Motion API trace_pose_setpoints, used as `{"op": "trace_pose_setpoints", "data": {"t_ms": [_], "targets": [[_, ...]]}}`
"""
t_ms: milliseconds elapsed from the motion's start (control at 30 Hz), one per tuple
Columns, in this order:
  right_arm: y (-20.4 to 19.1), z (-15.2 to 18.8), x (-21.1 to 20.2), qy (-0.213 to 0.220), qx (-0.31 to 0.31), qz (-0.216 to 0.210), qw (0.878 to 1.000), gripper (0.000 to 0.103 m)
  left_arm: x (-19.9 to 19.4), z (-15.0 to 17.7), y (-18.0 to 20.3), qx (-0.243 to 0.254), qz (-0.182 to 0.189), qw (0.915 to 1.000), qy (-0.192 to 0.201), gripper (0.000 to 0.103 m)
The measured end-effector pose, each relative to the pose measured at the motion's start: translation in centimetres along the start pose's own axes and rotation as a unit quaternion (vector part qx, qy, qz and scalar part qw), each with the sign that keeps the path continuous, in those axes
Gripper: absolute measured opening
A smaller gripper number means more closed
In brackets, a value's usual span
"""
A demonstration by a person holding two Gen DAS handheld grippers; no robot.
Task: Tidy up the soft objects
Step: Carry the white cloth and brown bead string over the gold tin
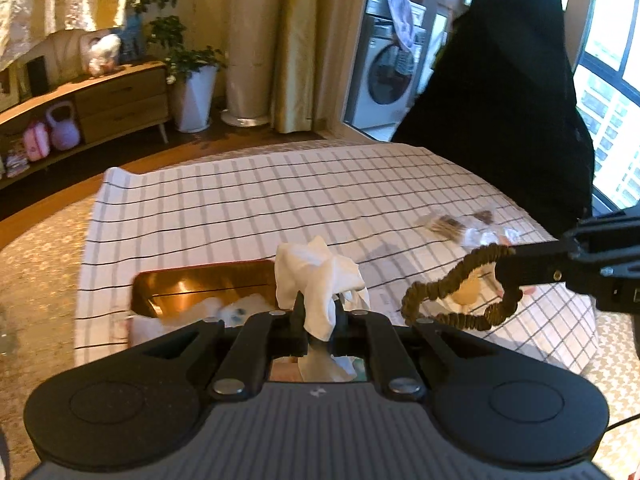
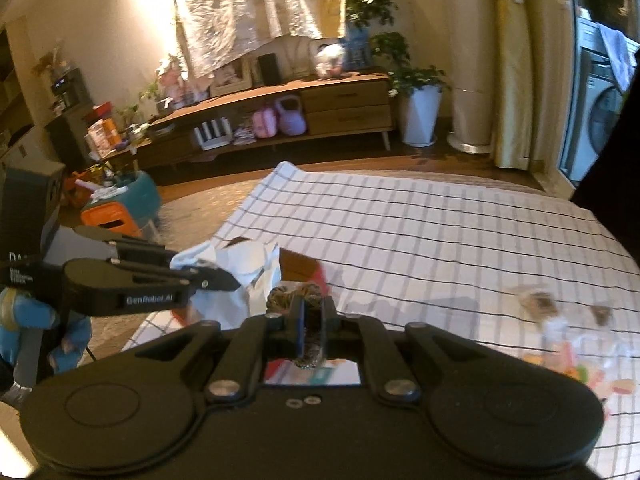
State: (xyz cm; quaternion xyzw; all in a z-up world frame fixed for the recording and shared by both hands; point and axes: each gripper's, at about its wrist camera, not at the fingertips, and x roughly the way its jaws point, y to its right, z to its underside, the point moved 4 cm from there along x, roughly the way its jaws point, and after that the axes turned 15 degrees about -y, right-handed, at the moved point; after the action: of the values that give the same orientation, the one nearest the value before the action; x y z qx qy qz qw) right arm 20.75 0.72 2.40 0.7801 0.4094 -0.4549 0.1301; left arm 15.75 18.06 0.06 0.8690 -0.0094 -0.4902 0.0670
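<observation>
My left gripper [image 1: 318,312] is shut on a crumpled white cloth [image 1: 320,280] and holds it above a brown box [image 1: 200,280] on the checked sheet [image 1: 280,200]. The box holds white soft things. In the right wrist view the left gripper [image 2: 228,280] comes in from the left with the white cloth [image 2: 240,272]. My right gripper [image 2: 312,312] is shut on a brown scrunchie [image 2: 292,294]. In the left wrist view the right gripper [image 1: 508,264] reaches in from the right with the scrunchie [image 1: 452,284] hanging as a loop above the sheet.
Clear plastic packets with small items [image 1: 460,228] lie on the sheet at the right, also in the right wrist view [image 2: 560,320]. A black covered object [image 1: 500,100] stands behind the sheet. A wooden sideboard [image 2: 320,112] and potted plant [image 2: 416,92] stand beyond.
</observation>
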Motion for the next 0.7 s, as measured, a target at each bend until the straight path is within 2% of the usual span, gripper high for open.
{"op": "trace_pose_setpoints", "data": {"t_ms": [367, 700], "targets": [[-4.7, -1.5, 4.7, -0.023, -0.026, -0.012, 0.999, 0.007, -0.9, 1.4, -6.5, -0.021, -0.051, 0.9985, -0.006, 0.009], [-6.7, -2.0, 11.0, -0.061, -0.044, -0.014, 0.997, 0.007, 2.8, 2.5, -10.0, -0.027, -0.074, 0.9954, -0.054, 0.009]]}}
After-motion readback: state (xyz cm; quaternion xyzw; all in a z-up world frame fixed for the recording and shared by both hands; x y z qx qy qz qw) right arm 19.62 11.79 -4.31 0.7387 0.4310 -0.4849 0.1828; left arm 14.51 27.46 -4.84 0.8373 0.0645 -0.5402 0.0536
